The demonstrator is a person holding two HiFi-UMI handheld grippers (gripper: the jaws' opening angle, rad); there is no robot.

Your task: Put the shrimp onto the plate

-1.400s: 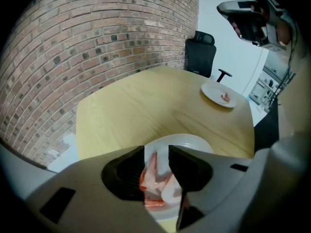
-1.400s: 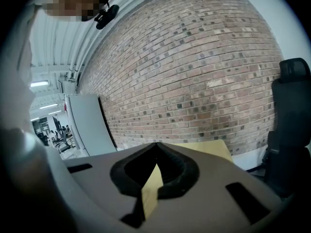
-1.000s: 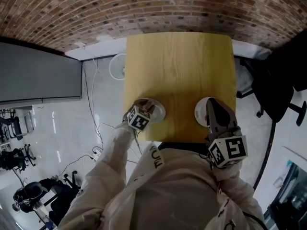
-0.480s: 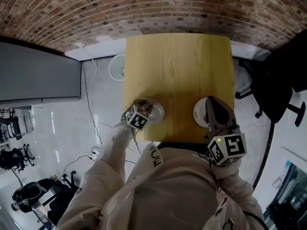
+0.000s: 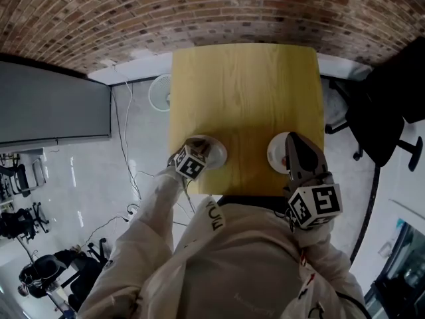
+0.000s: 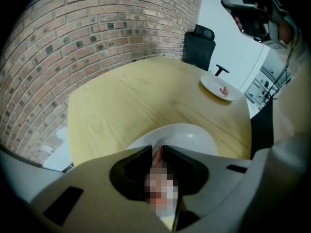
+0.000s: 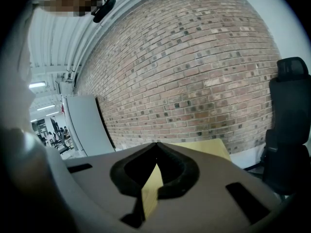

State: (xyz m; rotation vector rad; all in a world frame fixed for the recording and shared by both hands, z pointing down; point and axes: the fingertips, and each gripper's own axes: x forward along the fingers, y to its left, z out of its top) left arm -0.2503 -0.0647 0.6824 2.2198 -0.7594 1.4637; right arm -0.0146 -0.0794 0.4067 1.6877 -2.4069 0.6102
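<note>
— Nearest, at the table's near edge?
— White crinkled sleeves (image 5: 153, 238). Then the left gripper (image 6: 157, 148) over the table's near left corner, pointing steeply down. Smooth grey shells, black lining. Just closing at the jaws, now pinching a shrimp (image 6: 157, 155): pink-red, narrow, partly blurred over.

— Under it?
— A glossy white dish (image 6: 194, 136), round, resting on the table (image 5: 246, 92). Shrimp low over the dish's inside; touching it or not, impossible to tell.

— Toward the table's near right corner?
— A flat round white plate (image 6: 213, 84), carrying a second shrimp (image 6: 223, 90), small and pink. Over it in the head view, the right gripper (image 7: 156, 144), tips pressed together, nothing between.

— The table itself?
— Pale yellow wood, fine straight grain, rounded corners.

— Beyond the table?
— Rough red-brown brick wall (image 5: 199, 12) behind the far edge. Left of the table, a flat grey panel (image 5: 53, 105) and thin cables (image 5: 129, 171) across a glossy pale floor (image 5: 86, 178). Right of the table, a black office chair (image 7: 289, 130).

— Anything in the way?
— Hidden behind the left gripper's own shells: most of the dish. Covered by a blur patch: the shrimp's lower part.
</note>
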